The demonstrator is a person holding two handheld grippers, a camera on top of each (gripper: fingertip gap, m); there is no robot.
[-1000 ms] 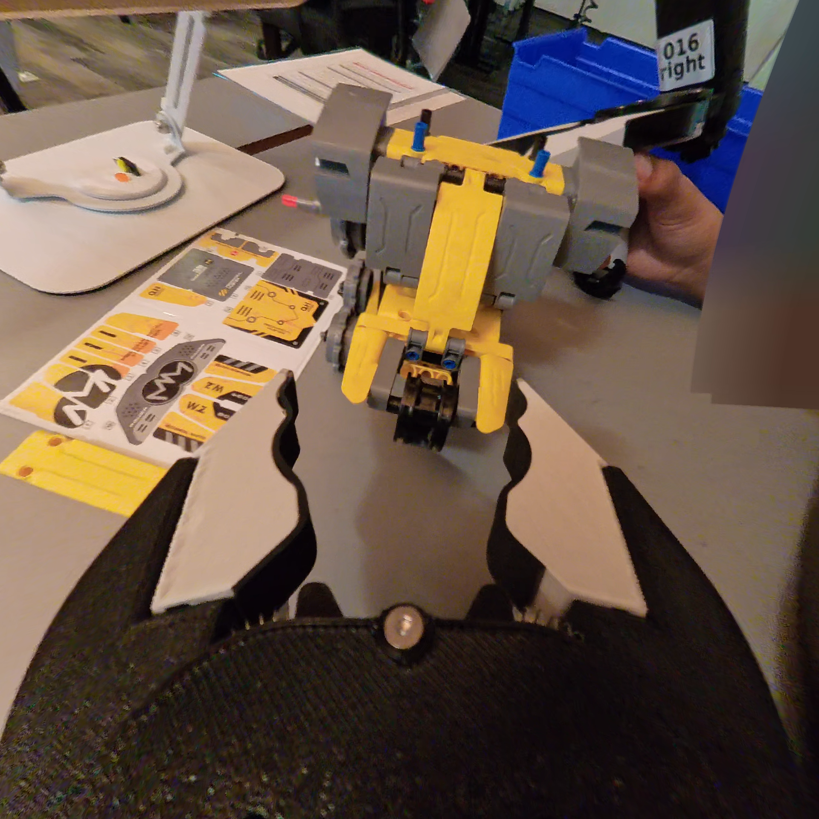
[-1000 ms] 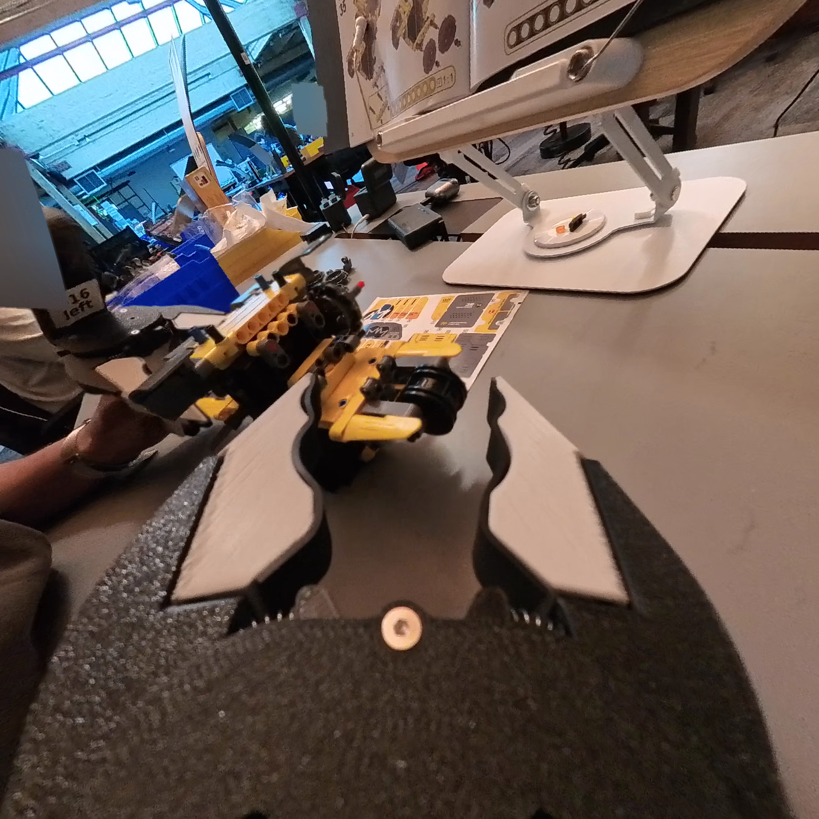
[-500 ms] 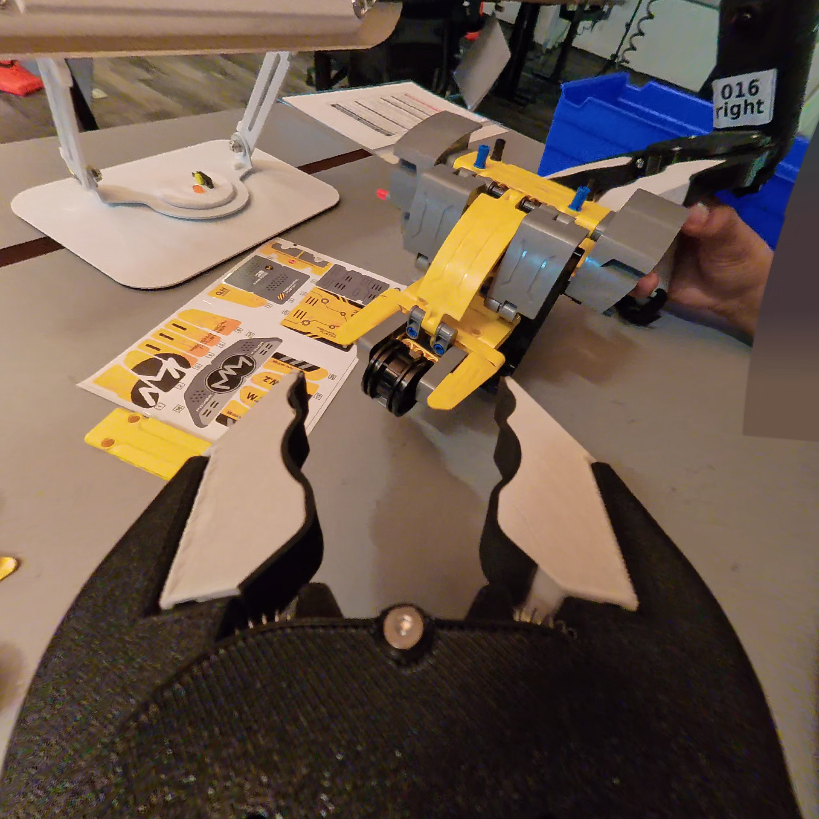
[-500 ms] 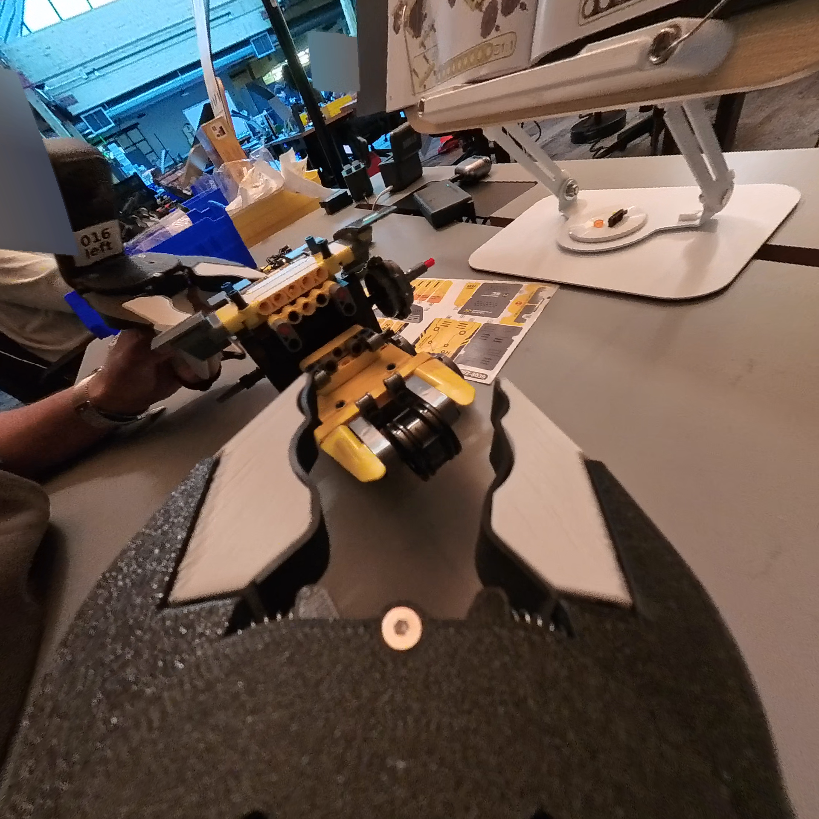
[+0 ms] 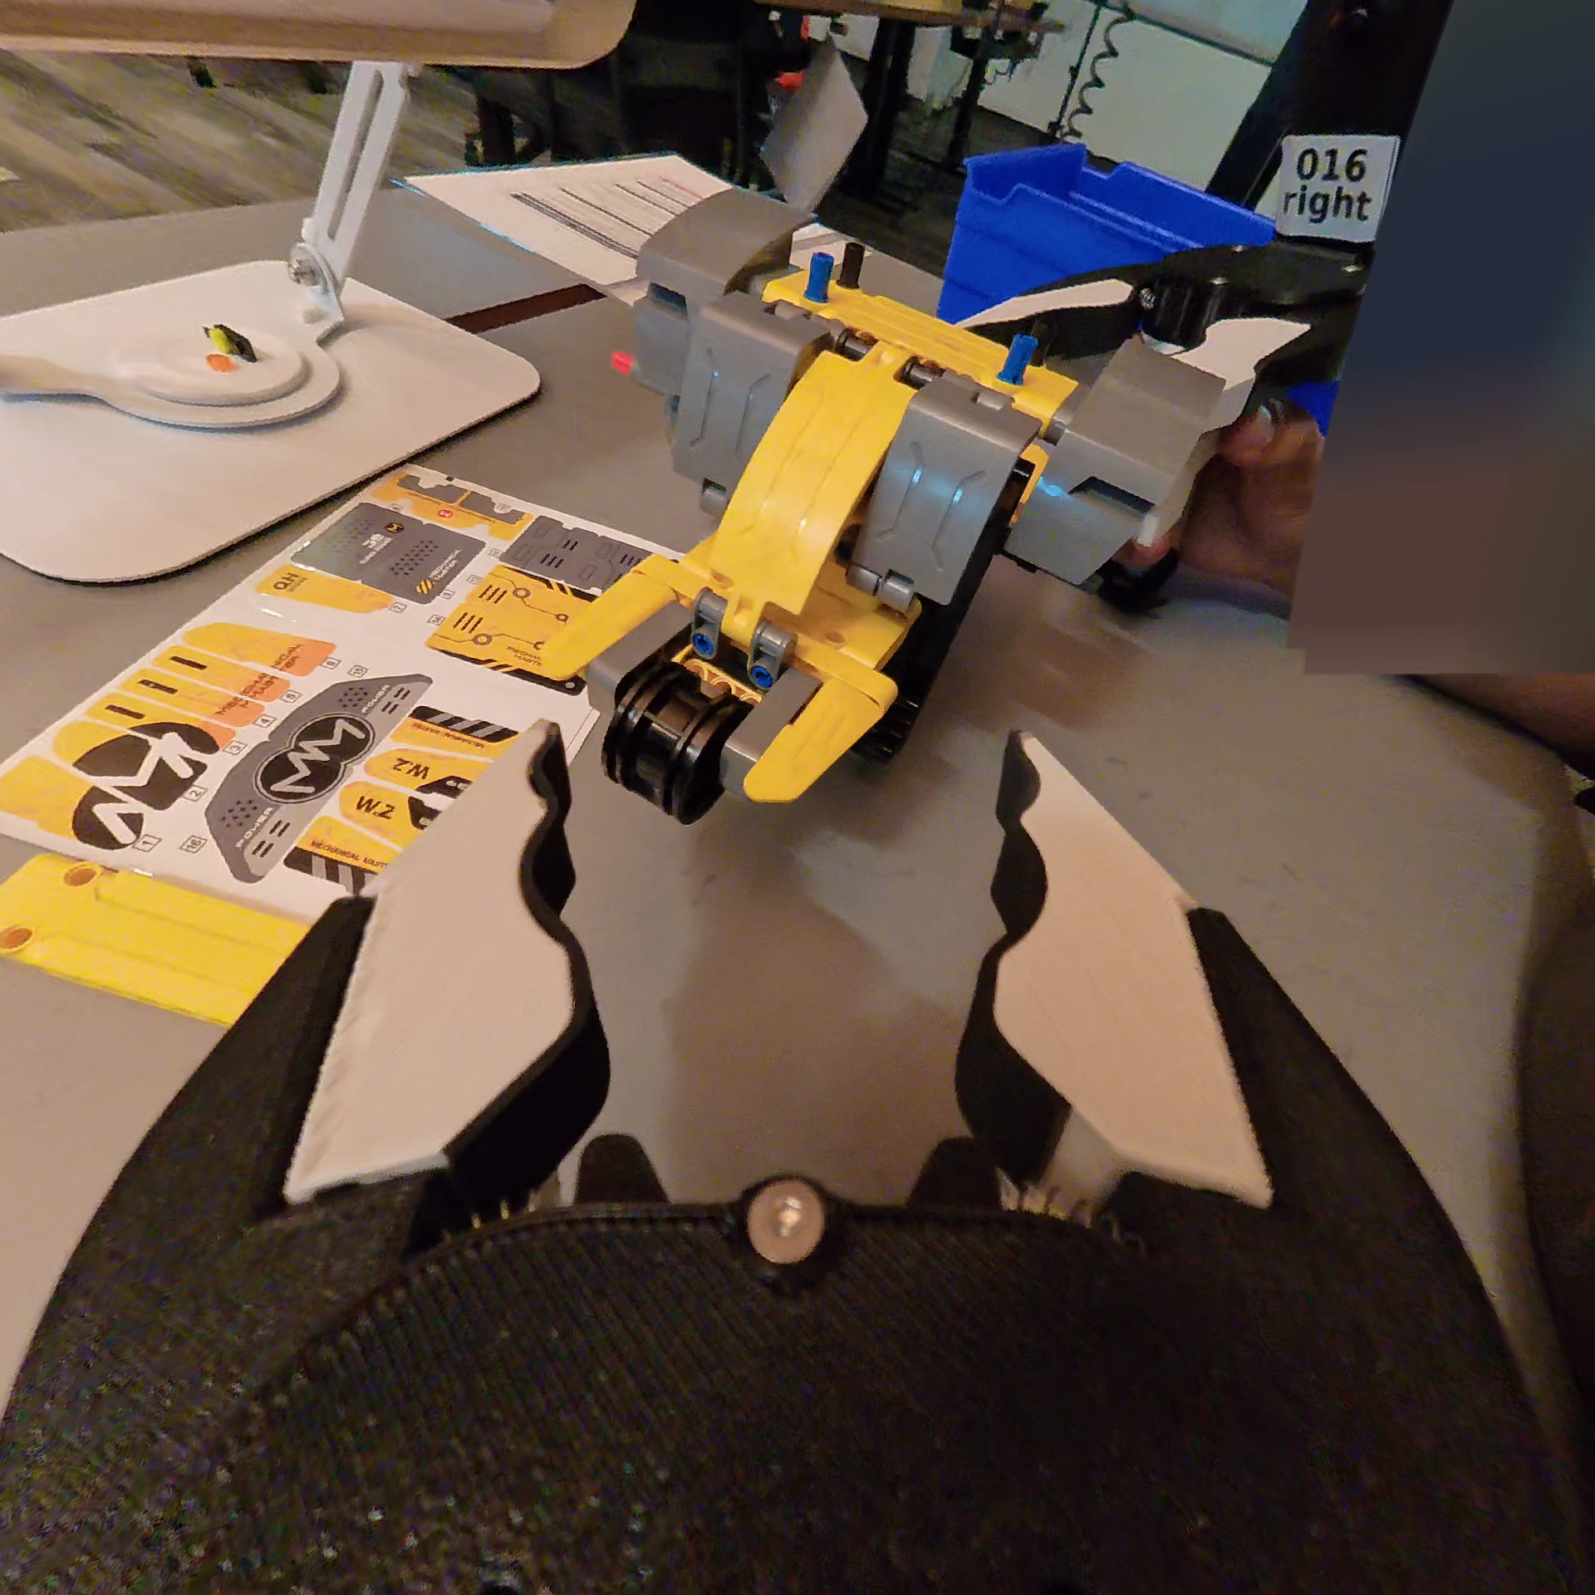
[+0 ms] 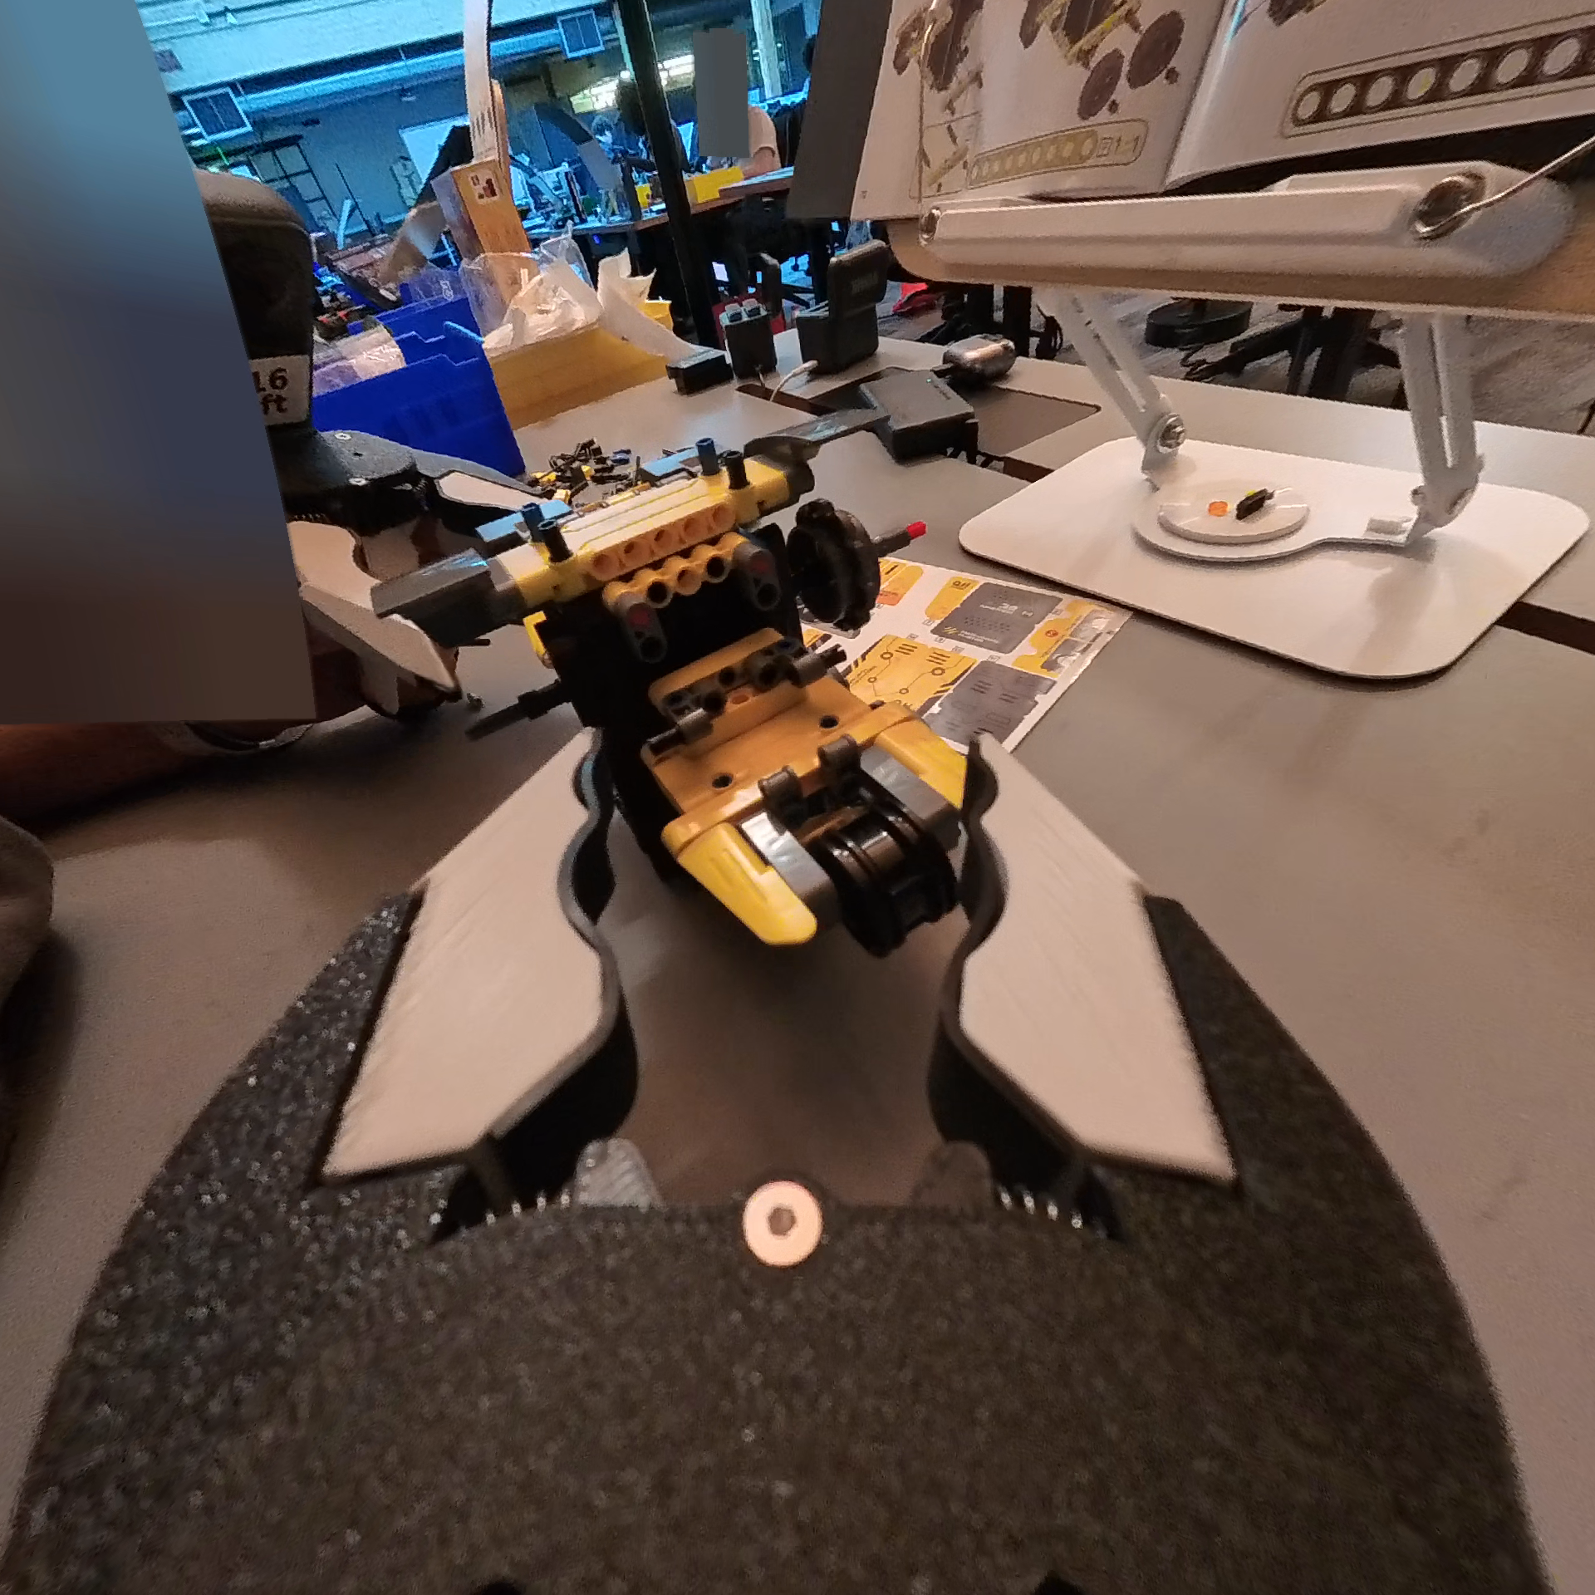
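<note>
A yellow, grey and black brick-built vehicle model [image 5: 829, 509] stands raised on the grey table [image 5: 1165, 863], its black-wheeled nose toward the camera. My left gripper [image 5: 781, 738] is open, its fingertips just short of the nose. Behind the model, another gripper with a white label [image 5: 1208, 345] is shut on its grey side panel. In the right wrist view the model [image 6: 734, 690] points its nose between the fingertips of my open right gripper [image 6: 784, 747], without visible contact. There too, a far gripper [image 6: 388, 561] grips the model's grey wing.
A sticker sheet [image 5: 302, 690] and a flat yellow piece [image 5: 129, 932] lie left of the model. A white stand base [image 6: 1295, 561] holds an open instruction booklet [image 6: 1122, 78]. A blue bin [image 5: 1079, 224] and small loose parts [image 6: 595, 466] sit behind.
The model has swung round on the table, so its nose now sits between my right gripper's fingertips. My left gripper has come closer to the nose. Both stay open.
</note>
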